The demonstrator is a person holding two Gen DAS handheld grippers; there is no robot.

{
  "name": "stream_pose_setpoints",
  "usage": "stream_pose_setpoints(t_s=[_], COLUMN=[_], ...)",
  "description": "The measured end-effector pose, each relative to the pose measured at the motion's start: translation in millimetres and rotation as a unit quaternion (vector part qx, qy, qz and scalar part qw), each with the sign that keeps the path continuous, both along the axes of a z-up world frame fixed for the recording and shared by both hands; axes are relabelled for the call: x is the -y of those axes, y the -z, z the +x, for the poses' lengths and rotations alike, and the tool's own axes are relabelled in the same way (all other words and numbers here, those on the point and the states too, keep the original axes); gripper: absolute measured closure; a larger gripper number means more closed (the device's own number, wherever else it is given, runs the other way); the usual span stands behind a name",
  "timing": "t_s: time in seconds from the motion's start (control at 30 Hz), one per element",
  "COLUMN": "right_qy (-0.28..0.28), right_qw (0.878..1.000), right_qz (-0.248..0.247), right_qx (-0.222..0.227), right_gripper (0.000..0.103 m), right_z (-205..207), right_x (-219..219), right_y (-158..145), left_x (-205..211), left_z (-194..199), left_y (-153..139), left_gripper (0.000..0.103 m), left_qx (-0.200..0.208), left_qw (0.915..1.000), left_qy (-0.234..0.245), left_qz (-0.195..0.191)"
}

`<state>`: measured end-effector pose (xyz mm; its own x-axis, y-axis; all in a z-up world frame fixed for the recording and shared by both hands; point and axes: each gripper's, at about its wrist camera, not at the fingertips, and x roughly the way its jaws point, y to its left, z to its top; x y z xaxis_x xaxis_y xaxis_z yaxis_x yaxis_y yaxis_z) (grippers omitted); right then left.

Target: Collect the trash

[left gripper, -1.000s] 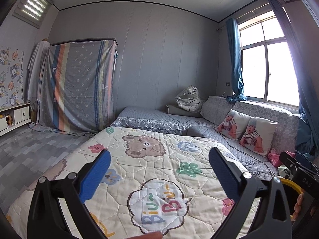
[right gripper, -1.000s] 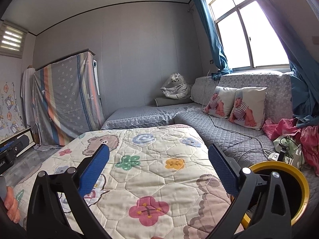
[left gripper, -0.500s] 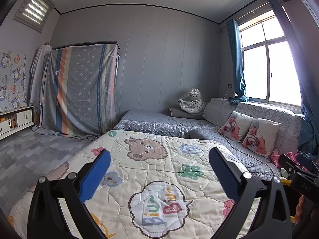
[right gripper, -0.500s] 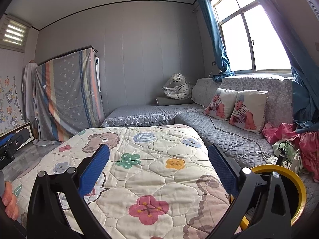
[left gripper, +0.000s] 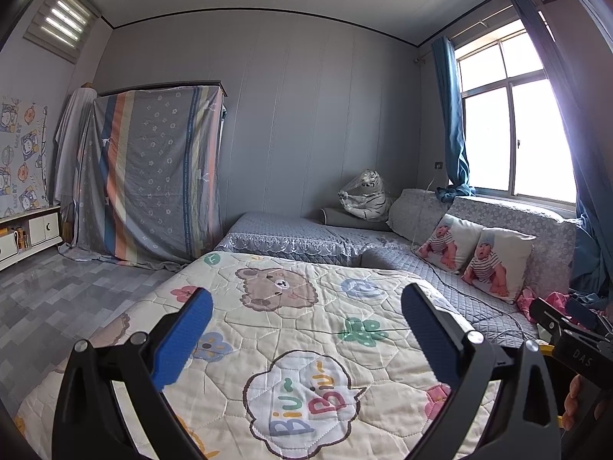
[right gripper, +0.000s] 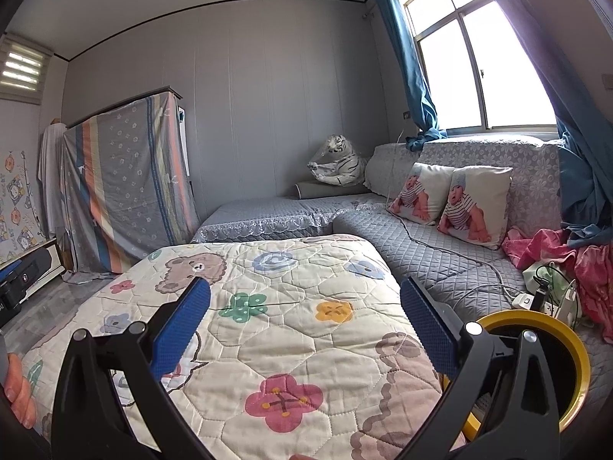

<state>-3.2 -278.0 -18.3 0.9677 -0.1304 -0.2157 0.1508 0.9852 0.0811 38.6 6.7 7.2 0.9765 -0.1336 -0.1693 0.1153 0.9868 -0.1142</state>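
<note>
Bedroom, grey panelled walls, grey tiled floor (left gripper: 57, 287). Foreground surface: a cream quilt (left gripper: 291, 329) printed with a bear, flowers and a "Biu Biu" speech bubble, lying flat and bare under both tools. Left gripper (left gripper: 306, 329): blue-padded fingers spread wide apart, holding nothing, above the quilt. Right gripper (right gripper: 304, 320): likewise spread wide and empty, above the quilt's right half. Trash bin (right gripper: 536, 368): black inside with a yellow rim, just beside the quilt's right edge, partly behind the right gripper's right finger; no loose trash could be made out on the quilt. Beyond the quilt's far edge: a grey quilted L-shaped sofa (right gripper: 440, 253) carrying two baby-print cushions (right gripper: 448, 203), a plush white tiger (right gripper: 337, 165) in the corner, pink cloth (right gripper: 551, 253) and a cable with chargers near the bin. Window with blue curtains (left gripper: 452, 126) at right. Striped sheet draped over a cabinet (left gripper: 153, 180) at left, open floor before it.
</note>
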Motion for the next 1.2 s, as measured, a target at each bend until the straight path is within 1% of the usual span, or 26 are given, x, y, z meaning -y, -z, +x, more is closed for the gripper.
stream_pose_setpoints(t_s=[1.2], right_qy=[-0.001], right_qw=[1.000], right_qz=[0.021], right_qx=[-0.017], right_gripper=[0.008], right_z=[3.2], right_x=[5.6], right_y=[11.2], left_x=[3.8], left_z=[3.7], left_y=[4.0], left_gripper=[0.008], left_qx=[-0.007], left_qw=[0.9999], left_qy=[0.004], left_qz=[0.008])
